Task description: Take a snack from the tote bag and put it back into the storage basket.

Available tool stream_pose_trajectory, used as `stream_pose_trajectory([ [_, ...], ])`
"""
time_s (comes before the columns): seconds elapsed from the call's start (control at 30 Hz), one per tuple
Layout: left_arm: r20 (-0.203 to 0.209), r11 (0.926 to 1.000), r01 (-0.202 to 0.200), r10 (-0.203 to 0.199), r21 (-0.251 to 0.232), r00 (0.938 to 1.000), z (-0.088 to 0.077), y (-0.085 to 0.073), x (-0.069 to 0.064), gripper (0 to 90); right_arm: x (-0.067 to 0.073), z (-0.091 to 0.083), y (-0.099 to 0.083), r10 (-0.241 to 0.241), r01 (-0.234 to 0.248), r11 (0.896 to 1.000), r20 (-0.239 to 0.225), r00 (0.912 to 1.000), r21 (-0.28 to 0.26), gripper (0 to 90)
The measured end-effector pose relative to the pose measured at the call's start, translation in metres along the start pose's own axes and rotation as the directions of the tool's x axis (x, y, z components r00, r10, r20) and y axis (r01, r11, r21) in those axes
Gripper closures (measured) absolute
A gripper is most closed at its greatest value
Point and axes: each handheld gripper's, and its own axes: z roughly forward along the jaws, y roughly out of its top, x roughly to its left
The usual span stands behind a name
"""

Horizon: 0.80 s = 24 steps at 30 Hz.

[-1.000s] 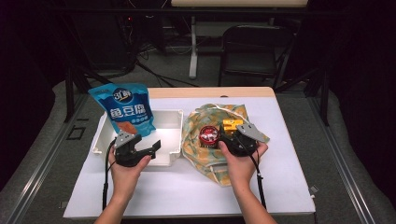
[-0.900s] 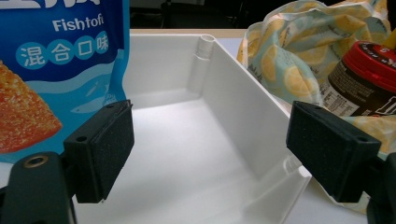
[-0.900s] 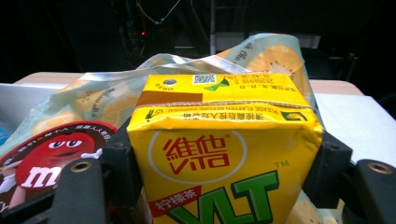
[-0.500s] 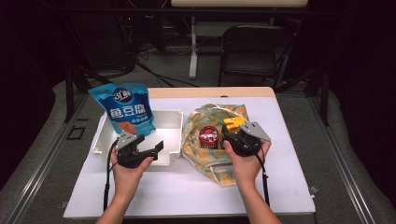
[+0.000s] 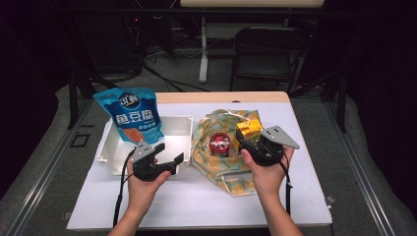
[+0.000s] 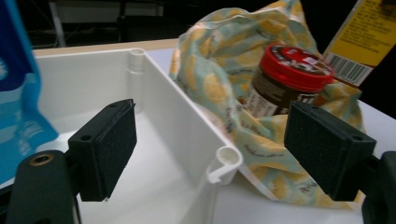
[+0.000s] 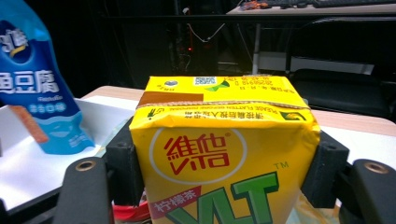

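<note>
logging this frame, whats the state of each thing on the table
yellow drink carton: upright, clamped in right gripper
left gripper: jaws open, holding nothing
red-lidded jar: lid on, inside cloth bag
cloth bag: open, crumpled
white bin: holds blue snack pouch
blue snack pouch: upright

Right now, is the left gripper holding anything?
No, in the left gripper view the left gripper stands open, its black pads either side of the white plastic bin's corner without touching it.
</note>
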Motion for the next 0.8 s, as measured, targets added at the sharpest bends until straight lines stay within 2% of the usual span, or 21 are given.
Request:
stream_pose_trajectory([
  [0.23,0.070,0.9992,-0.039,0.039,-0.009,0.9967,0.003,0.002,-0.019,19.5,0.004,-0.012,0.000,-0.009,0.009,1.000,-0.029,0.9995,0.006,30.1],
  [0.47,0.138,0.9974,-0.071,0.071,-0.001,0.9879,0.005,-0.001,-0.038,21.2,0.010,-0.025,-0.004,0.003,-0.003,1.000,-0.058,0.9983,0.011,30.1],
  [0.53,0.130,0.9974,-0.071,0.072,-0.014,0.9888,0.007,-0.002,-0.042,21.9,0.012,-0.028,-0.004,0.005,-0.005,1.000,-0.066,0.9978,0.008,30.1],
  [0.57,0.160,0.9971,-0.076,0.076,-0.006,0.9841,0.007,-0.002,-0.043,22.0,0.014,-0.029,-0.004,0.003,-0.002,1.000,-0.069,0.9976,0.006,30.1],
  [0.6,0.152,0.9969,-0.078,0.079,-0.013,0.9852,0.007,-0.003,-0.045,22.4,0.015,-0.031,-0.004,0.000,0.001,1.000,-0.075,0.9972,0.011,30.1],
  [0.63,0.178,0.9968,-0.080,0.080,-0.008,0.9808,0.006,-0.003,-0.047,23.1,0.016,-0.033,-0.003,0.001,0.000,1.000,-0.082,0.9966,0.011,30.1],
  [0.67,0.174,0.9968,-0.078,0.080,-0.016,0.9814,0.007,-0.004,-0.049,23.4,0.018,-0.034,-0.004,0.006,-0.005,1.000,-0.091,0.9959,0.009,30.1],
  [0.73,0.194,0.9960,-0.087,0.089,-0.020,0.9769,0.006,-0.004,-0.053,24.8,0.022,-0.036,-0.003,0.004,-0.003,1.000,-0.102,0.9948,0.010,30.0],
  [0.77,0.179,0.9953,-0.092,0.096,-0.030,0.9792,0.007,-0.005,-0.056,24.9,0.024,-0.037,-0.003,-0.001,0.001,1.000,-0.108,0.9942,0.006,30.0],
  [0.8,0.202,0.9948,-0.097,0.101,-0.029,0.9742,0.006,-0.005,-0.057,25.1,0.026,-0.038,-0.003,-0.003,0.004,1.000,-0.113,0.9936,0.002,30.0],
])
